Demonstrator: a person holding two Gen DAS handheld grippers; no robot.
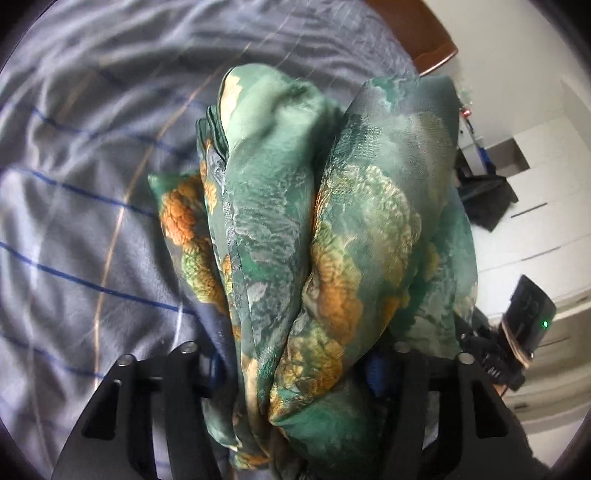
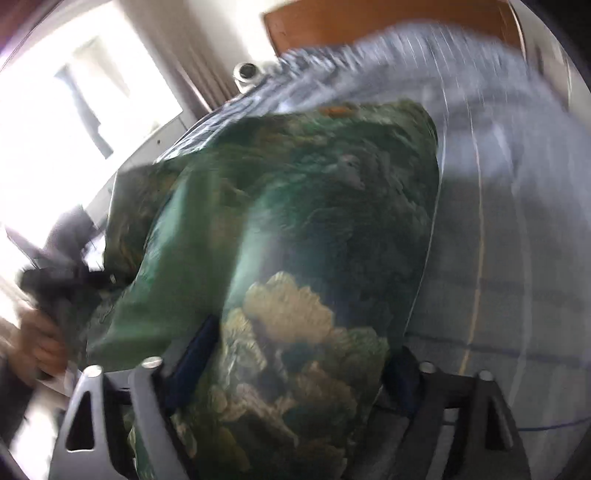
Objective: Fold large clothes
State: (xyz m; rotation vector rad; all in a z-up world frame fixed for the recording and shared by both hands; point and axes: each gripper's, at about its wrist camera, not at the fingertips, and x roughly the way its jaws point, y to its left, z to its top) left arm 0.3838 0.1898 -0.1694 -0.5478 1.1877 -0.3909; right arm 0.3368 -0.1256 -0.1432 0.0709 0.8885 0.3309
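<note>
Left wrist view: my left gripper (image 1: 295,373) is clamped on a bunched section of the green floral garment (image 1: 314,221). Fabric fills the gap between the fingers and spills forward in two thick rolls. I read that as holding a gathered edge, not a single layer, so the cloth travels as one piece. The garment hangs above the bed sheet (image 1: 92,221), grey with blue and tan lines. Whether its far end touches the sheet, I can't tell. Headboard (image 1: 413,29) is top right. My right gripper (image 1: 517,332) shows at the lower right edge, near the cloth. From here I can't tell how its fingers stand.

Right wrist view: heavy motion blur. My right gripper (image 2: 288,373) also has the garment (image 2: 295,221) packed between its fingers, so I judge it closed on the fabric. Cloth bulges forward as a broad panel, with the bed sheet (image 2: 517,221) behind and to the right and the headboard (image 2: 369,26) at the top. My left gripper (image 2: 55,273) and the hand (image 2: 33,347) holding it sit at the far left, at the other end of the same panel.

Judgement: both ends are held so the span between them can be laid over as a fold. Mid-fold, nothing set flat yet. Fabric looks slippery, so the risk is layers sliding out of a gripper.
</note>
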